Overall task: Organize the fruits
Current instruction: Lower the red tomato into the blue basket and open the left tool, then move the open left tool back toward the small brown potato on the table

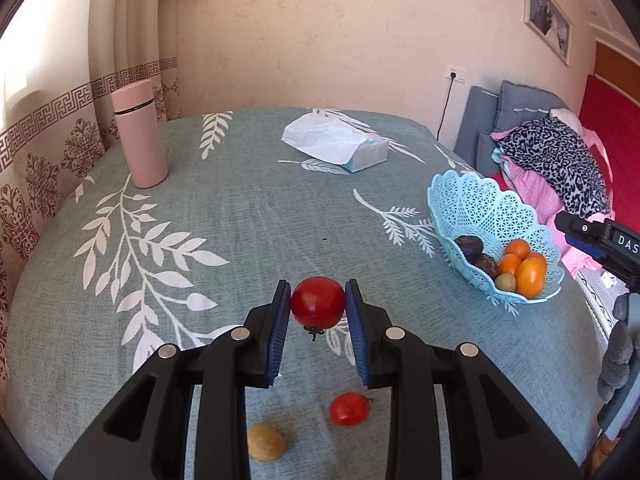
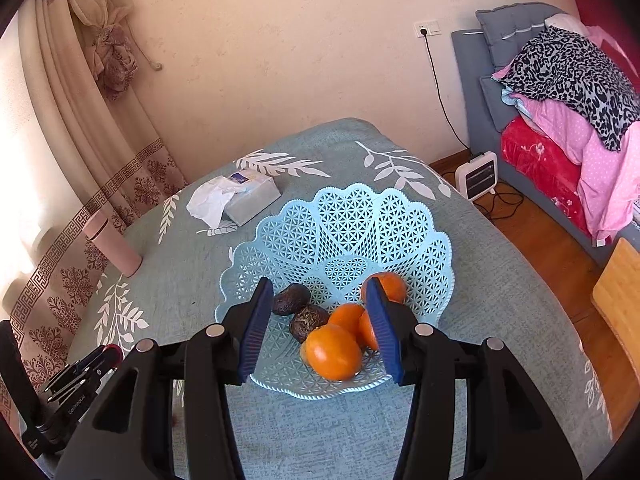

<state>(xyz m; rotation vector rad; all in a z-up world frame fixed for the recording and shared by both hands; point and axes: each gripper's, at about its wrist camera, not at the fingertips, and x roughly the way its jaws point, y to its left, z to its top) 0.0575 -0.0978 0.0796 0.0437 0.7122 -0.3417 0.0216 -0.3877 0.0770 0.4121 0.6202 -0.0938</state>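
Red tomato (image 1: 318,302) pinched between left gripper (image 1: 318,308) pads, lifted clear of table (image 1: 248,216). Second tomato (image 1: 349,409) and brownish fruit (image 1: 266,442) lie near table's near edge. Right gripper (image 2: 320,322) spread, empty, over blue basket (image 2: 344,216) holding oranges (image 2: 334,354) by the right edge.

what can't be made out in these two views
- Basket contents, right wrist view: the right tool covers part of the oranges.
- Kiwi, left wrist view: mostly behind the fruit beside it.
- Tomato in the left tool: its sides are hidden by the pads.
- Brown fruit, left wrist view: blurred, its kind is unclear.
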